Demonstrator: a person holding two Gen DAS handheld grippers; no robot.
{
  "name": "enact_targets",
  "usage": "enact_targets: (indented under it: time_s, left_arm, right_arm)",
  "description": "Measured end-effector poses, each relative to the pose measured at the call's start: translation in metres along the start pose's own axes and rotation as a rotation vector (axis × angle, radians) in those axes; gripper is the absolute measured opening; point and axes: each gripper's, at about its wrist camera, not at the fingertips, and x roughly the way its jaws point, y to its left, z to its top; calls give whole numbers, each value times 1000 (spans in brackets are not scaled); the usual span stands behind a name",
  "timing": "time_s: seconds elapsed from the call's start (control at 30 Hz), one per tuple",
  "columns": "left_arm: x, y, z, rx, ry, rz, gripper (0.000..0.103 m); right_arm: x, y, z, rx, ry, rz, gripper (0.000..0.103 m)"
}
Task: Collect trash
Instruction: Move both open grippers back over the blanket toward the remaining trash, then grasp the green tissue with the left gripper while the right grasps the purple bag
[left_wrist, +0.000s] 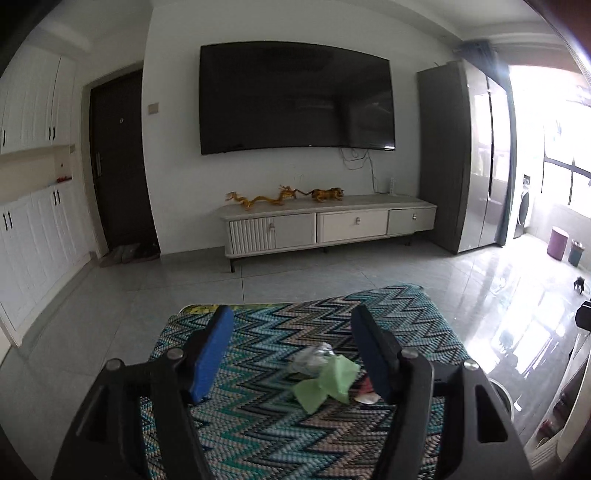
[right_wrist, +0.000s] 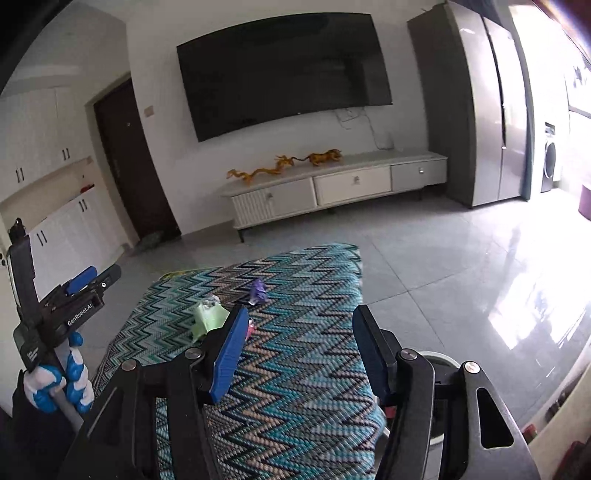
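Overhead on the far wall hangs a dark television (left_wrist: 295, 98), with a tall grey refrigerator (left_wrist: 465, 155) to its right and a low white cabinet (left_wrist: 328, 221) beneath it carrying two golden figurines (left_wrist: 284, 197). Nearer stands the table (left_wrist: 258, 435), covered in a teal, black and cream zigzag cloth, with grey floor tiles around it. The left gripper (left_wrist: 291, 350) hovers over the table's near half with its jaws spread wide and nothing between them; the right gripper (right_wrist: 299, 350) hangs over the cloth likewise, jaws parted and empty. A white bin rim (right_wrist: 436, 360) shows just past the table's right edge. The trash lies on the cloth: a crumpled green paper (left_wrist: 327, 384) with a clear plastic wrapper (left_wrist: 312, 358) touching its far side, a small red and white scrap (left_wrist: 365, 391) just beside the green paper, and a purple wrapper (right_wrist: 258, 290) farther back, apart from the rest.
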Motion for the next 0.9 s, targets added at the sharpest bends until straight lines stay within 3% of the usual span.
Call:
enact_targets:
  time_s: [0.13, 0.4, 0.6, 0.7, 0.9]
  left_arm:
    - [21, 15, -6, -26, 33, -29, 65]
    - [96, -3, -54, -16, 212, -189, 65]
    - [147, -11, -83, -34, 305, -220, 64]
    - [162, -9, -89, -51, 325, -228, 64]
    - [182, -3, -104, -84, 355, -250, 64]
  right_arm:
    - [27, 11, 10, -17, 28, 19, 58]
    - [106, 26, 14, -52, 117, 40, 62]
    - [180, 30, 10, -71, 191, 79, 63]
    - [215, 32, 7, -59, 221, 109, 71]
    - [277, 44, -3, -50, 264, 167, 71]
